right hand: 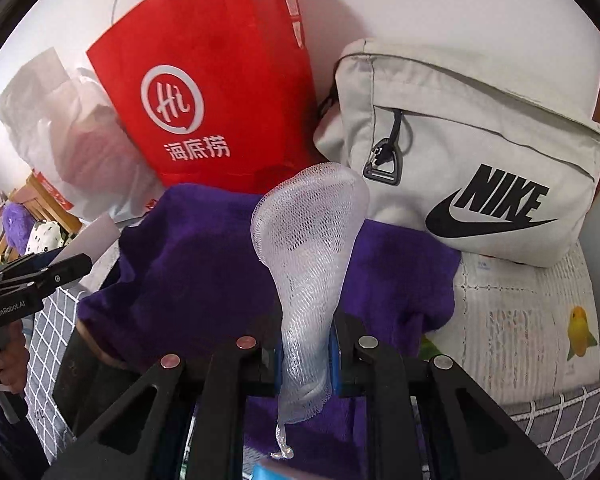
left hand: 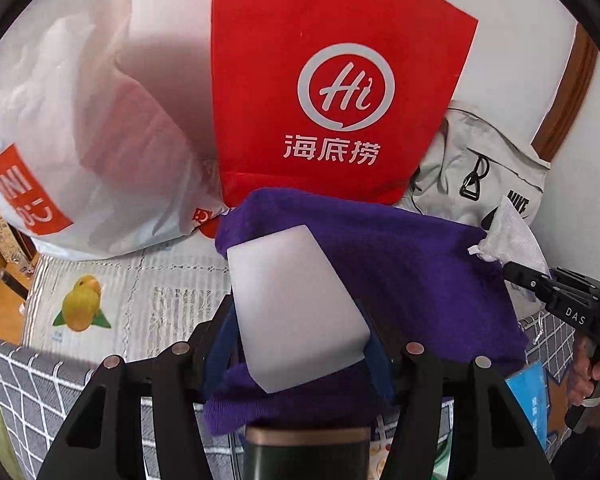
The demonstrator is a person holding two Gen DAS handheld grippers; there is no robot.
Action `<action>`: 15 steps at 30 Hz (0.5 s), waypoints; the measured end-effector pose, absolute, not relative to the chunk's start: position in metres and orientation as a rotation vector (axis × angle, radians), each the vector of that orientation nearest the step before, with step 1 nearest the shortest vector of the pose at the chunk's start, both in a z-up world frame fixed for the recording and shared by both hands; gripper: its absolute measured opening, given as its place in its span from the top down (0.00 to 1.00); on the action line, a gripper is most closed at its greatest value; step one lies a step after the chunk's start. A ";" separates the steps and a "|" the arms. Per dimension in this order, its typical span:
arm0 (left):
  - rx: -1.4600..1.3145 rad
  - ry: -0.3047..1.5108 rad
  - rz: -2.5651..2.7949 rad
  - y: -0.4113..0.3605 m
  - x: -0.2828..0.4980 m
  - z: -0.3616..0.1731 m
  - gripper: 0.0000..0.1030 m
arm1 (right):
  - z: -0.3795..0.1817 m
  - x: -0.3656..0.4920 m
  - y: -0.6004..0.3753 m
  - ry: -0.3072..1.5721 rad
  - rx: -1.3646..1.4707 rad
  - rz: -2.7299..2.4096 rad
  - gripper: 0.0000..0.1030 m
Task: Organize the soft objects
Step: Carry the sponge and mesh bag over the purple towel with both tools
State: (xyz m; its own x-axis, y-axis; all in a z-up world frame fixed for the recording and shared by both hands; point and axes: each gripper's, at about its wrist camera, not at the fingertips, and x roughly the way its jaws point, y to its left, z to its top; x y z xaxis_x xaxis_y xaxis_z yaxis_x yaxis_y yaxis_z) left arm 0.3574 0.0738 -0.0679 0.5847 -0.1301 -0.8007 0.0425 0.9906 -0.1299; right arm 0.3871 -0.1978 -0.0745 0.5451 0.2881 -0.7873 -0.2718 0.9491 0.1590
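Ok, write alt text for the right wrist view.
The right tongs pinch a white mesh pouch upright over a purple towel. Behind stand a red Haidilao bag and a grey Nike bag.

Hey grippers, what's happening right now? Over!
Left gripper shut on white block. Right gripper shut on mesh pouch. Purple towel beneath. Bags crowd behind.

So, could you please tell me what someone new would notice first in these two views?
The bright red bag with its white Hi logo stands against the wall at the back, between a translucent white plastic bag and a pale grey Nike bag. In front, a purple towel spreads over the bedding. The left gripper holds a white block, the right gripper a white mesh pouch.
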 end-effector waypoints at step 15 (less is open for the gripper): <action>-0.107 0.959 -0.125 0.065 0.371 -0.077 0.45 | -0.070 0.379 -0.208 0.916 0.080 0.413 0.82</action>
State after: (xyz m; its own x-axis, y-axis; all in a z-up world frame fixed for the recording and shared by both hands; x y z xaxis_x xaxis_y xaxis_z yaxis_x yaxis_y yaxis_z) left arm 0.3711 0.0648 -0.0773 0.5682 -0.1536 -0.8084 0.0589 0.9875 -0.1463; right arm 0.3787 -0.2077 -0.0696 0.5363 0.3806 -0.7534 -0.3130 0.9186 0.2413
